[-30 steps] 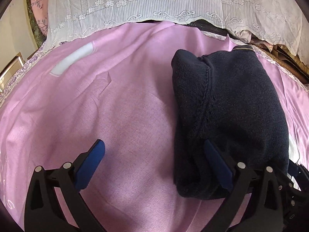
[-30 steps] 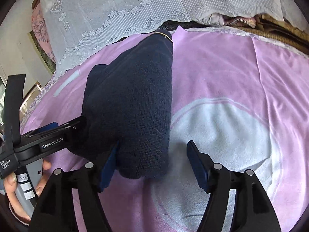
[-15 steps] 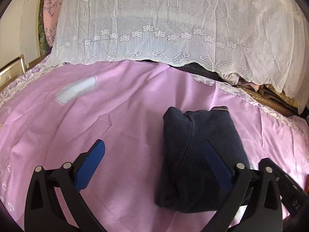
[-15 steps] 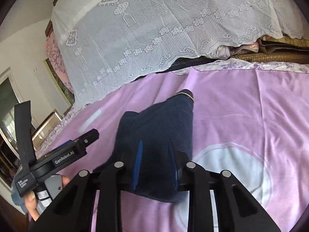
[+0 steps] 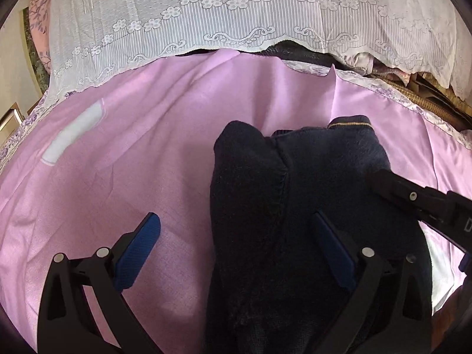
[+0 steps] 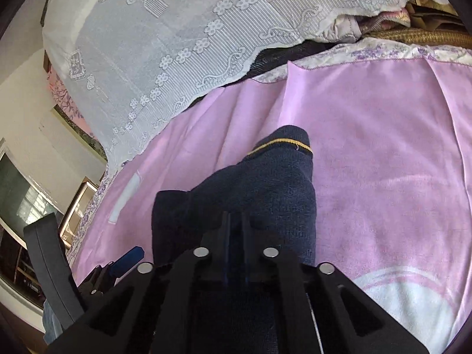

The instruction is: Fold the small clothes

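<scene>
A folded navy knit garment (image 5: pixel 295 194) with a yellow-striped cuff (image 6: pixel 280 143) lies on the pink sheet (image 5: pixel 147 147). My left gripper (image 5: pixel 236 236) stands open above it: one blue pad (image 5: pixel 138 247) is over bare sheet, the other (image 5: pixel 333 250) over the garment's middle. My right gripper (image 6: pixel 234 227) is shut, its black fingers pressed together on the garment's near end, where cloth is pinched. In the left wrist view the right gripper (image 5: pixel 413 197) reaches in from the right onto the garment's right side. The left gripper (image 6: pixel 118 265) shows low on the left in the right wrist view.
A white lace cover (image 5: pixel 236 14) drapes over piled things along the back of the bed. A woven brown edge (image 6: pixel 413 37) shows at the back right. A white patch (image 5: pixel 73 129) marks the sheet at left. Furniture with glass (image 6: pixel 26 206) stands beside the bed.
The right jaws went from wide apart around the garment's near end to fully shut on it. The left gripper stayed open; its view drew back from the garment, then closed in again.
</scene>
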Available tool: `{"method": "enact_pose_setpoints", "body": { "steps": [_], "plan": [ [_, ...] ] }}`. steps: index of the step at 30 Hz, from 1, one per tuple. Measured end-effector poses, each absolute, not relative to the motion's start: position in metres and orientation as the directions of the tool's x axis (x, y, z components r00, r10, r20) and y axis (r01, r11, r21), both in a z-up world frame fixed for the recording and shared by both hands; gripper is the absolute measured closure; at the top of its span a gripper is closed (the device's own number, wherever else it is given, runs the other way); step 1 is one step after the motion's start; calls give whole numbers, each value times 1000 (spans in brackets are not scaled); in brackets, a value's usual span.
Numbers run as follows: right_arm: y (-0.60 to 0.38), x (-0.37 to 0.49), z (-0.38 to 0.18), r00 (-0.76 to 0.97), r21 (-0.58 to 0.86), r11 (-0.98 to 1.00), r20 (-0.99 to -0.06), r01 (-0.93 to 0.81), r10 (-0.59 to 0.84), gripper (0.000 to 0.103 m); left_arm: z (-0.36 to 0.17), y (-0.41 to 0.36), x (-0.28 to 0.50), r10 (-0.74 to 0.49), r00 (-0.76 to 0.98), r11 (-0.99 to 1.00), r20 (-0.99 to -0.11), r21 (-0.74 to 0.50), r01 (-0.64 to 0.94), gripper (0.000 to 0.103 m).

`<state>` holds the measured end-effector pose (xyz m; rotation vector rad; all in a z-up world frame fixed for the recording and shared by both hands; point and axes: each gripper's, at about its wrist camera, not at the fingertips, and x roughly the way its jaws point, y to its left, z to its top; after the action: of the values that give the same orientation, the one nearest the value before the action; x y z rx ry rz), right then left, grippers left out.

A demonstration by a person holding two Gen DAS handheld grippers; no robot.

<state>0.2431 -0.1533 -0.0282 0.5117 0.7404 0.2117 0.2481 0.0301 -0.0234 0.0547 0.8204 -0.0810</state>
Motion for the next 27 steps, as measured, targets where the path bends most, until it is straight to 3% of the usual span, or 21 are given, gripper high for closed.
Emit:
{"method": "enact_pose_setpoints", "body": {
  "steps": [19,27],
  "plan": [
    [-148,234,-38,748,436,899,-583,-41,318,103,-29,33,243,-53,693,997,-719,6,82,4],
    [-119,208,-24,807,187,982,-576,-23,129,100,-21,44,224,-63,715,998,-696,-29,60,4]
  ]
}}
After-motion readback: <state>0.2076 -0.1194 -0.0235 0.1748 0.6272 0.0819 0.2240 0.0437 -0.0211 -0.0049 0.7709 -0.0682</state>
